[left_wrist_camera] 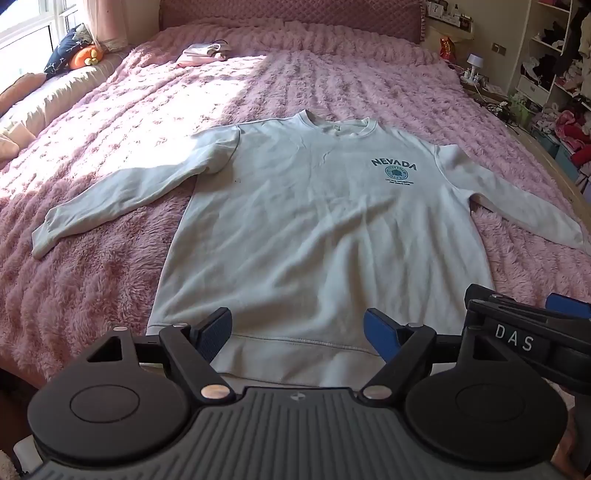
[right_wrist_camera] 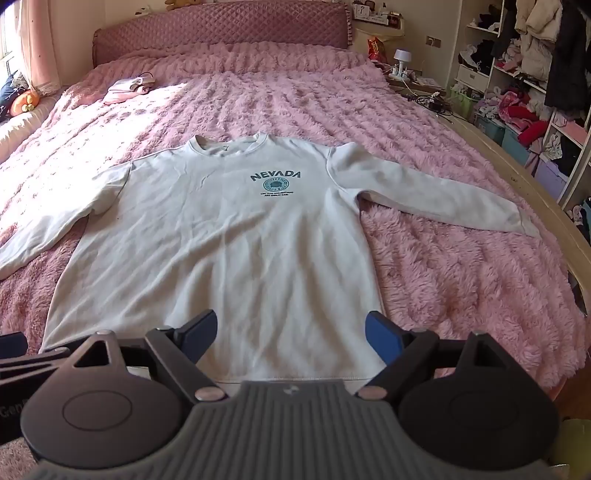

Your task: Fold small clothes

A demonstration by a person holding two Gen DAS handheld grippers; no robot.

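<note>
A white long-sleeved sweatshirt (left_wrist_camera: 303, 229) with a dark "NEVADA" print lies flat, face up, on a pink fluffy bed, both sleeves spread out; it also shows in the right wrist view (right_wrist_camera: 229, 236). My left gripper (left_wrist_camera: 297, 330) is open and empty, hovering above the hem near the sweatshirt's front left part. My right gripper (right_wrist_camera: 291, 334) is open and empty above the hem toward the right corner. The right gripper's body shows at the right edge of the left wrist view (left_wrist_camera: 524, 325).
The pink bedspread (left_wrist_camera: 92, 280) surrounds the sweatshirt. A folded pink and white pile (right_wrist_camera: 127, 88) lies far left near the headboard (right_wrist_camera: 221, 29). Cushions (left_wrist_camera: 74, 51) sit by the window. A wooden bed edge (right_wrist_camera: 535, 199) and cluttered shelves (right_wrist_camera: 524, 85) are on the right.
</note>
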